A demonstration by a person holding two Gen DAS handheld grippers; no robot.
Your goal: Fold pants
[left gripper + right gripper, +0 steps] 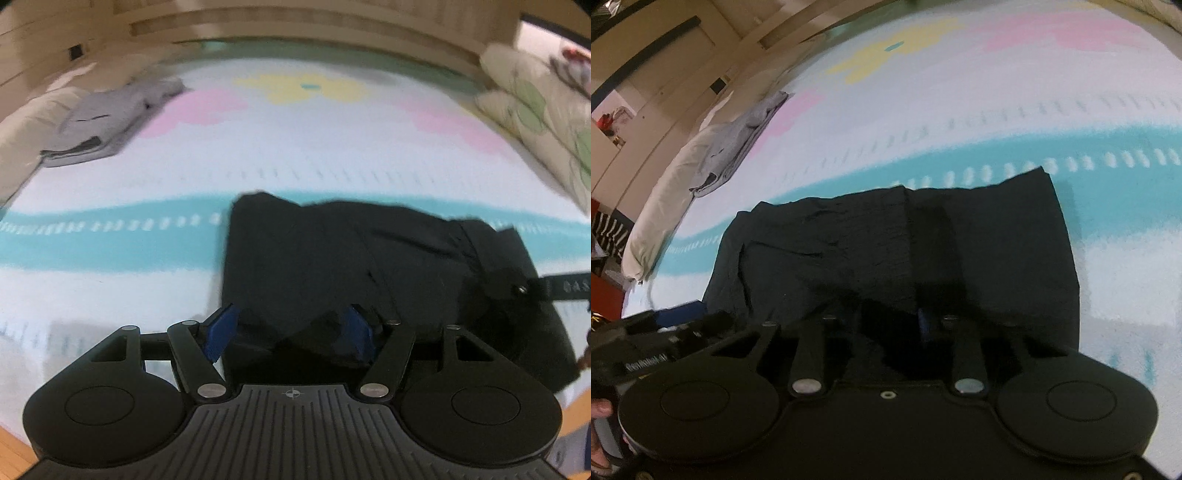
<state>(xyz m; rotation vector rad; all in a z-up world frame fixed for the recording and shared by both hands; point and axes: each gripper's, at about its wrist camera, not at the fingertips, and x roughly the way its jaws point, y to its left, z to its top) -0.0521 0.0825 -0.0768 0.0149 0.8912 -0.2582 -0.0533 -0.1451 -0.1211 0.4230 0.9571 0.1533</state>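
A bedspread [303, 155] in white, banded with teal and printed with pink and yellow shapes, was spread over the bed. Folded grey garments [107, 122] were stacked near its far left edge, beside a cream pillow [661, 199]. A leaf-patterned pillow [535, 122] was set at the far right. Wooden panelling [295, 26] was seen behind.

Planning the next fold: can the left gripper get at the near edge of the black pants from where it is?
Probably yes. The left gripper stands open with the near edge of the black pants bunched between its blue pads, and nothing lies in between. Whether the pads touch cloth is unclear.
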